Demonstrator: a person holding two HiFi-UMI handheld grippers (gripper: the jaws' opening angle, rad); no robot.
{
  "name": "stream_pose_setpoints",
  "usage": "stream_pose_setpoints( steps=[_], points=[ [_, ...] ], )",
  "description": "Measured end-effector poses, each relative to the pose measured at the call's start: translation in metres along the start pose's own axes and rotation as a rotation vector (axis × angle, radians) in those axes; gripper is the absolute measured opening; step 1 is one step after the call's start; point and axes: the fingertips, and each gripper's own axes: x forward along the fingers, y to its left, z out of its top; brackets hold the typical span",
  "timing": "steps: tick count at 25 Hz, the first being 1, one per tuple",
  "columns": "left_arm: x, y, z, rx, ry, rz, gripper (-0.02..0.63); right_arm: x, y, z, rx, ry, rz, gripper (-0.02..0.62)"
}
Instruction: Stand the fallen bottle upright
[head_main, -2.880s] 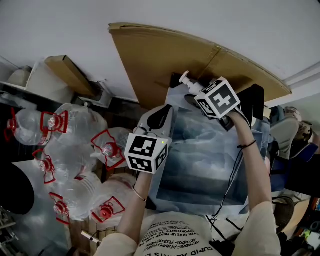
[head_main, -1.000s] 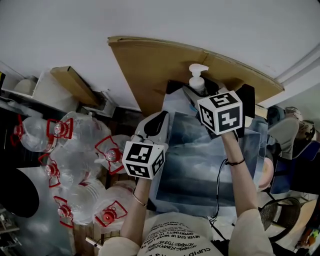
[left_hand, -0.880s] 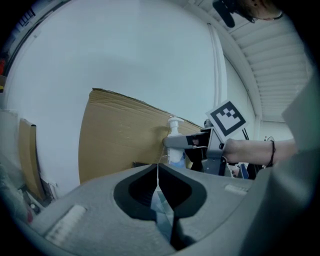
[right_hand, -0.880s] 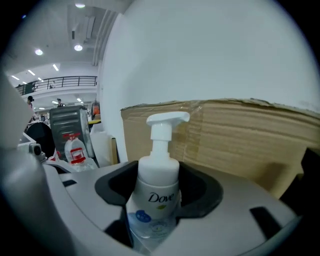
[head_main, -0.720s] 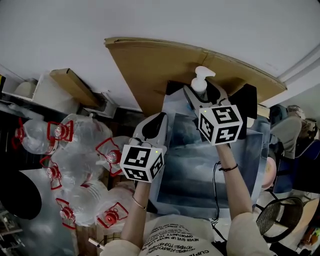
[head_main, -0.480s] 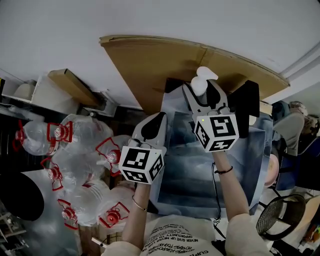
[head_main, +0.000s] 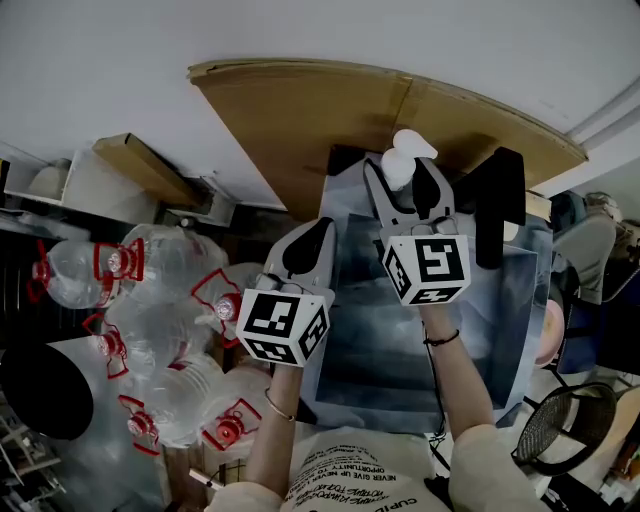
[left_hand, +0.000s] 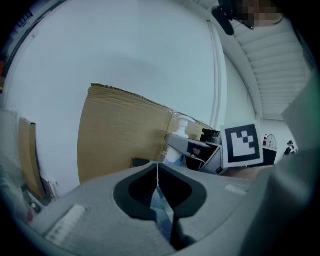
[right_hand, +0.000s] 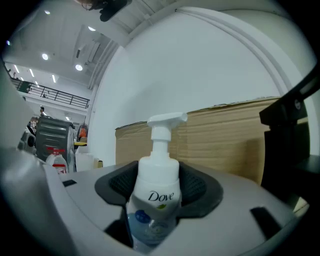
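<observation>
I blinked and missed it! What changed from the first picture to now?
The right tongs turned, swinging the pump bottle they hold from tilted to upright. The left tongs stayed shut and still; the water jugs lie as before.

The pump bottle (right_hand: 152, 200) reads "Dove"; the shirt print (head_main: 345, 480) seems illegible.

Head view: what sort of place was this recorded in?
Probably a storage corner of a workshop or warehouse-like hall: big water jugs heaped together, a cardboard sheet against the wall, high ceiling lights.
</observation>
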Motion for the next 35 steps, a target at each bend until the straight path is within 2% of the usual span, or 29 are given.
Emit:
stream_pose_setpoints(
  steps=[16,22,27,30,35],
  points=[
    [0.001,-0.008,-0.004,0.007,0.009,0.008,0.028,-0.01,0.01,-0.002,-0.094,-0.062,0.01,0.252],
    [-0.003,-0.007,-0.003,0.005,0.006,0.02,0.028,-0.011,0.011,-0.002,-0.093,-0.067,0.015,0.255],
    [-0.007,-0.011,-0.001,0.005,0.0,0.025,0.028,-0.009,0.012,-0.005,-0.086,-0.021,0.047,0.256],
    [-0.009,-0.014,0.002,0.008,-0.007,0.026,0.028,-0.01,0.012,-0.007,-0.066,-0.005,0.058,0.296],
    [-0.015,-0.021,0.007,0.016,-0.021,0.029,0.028,-0.018,0.01,-0.005,-0.029,0.003,0.065,0.311]
  ],
)
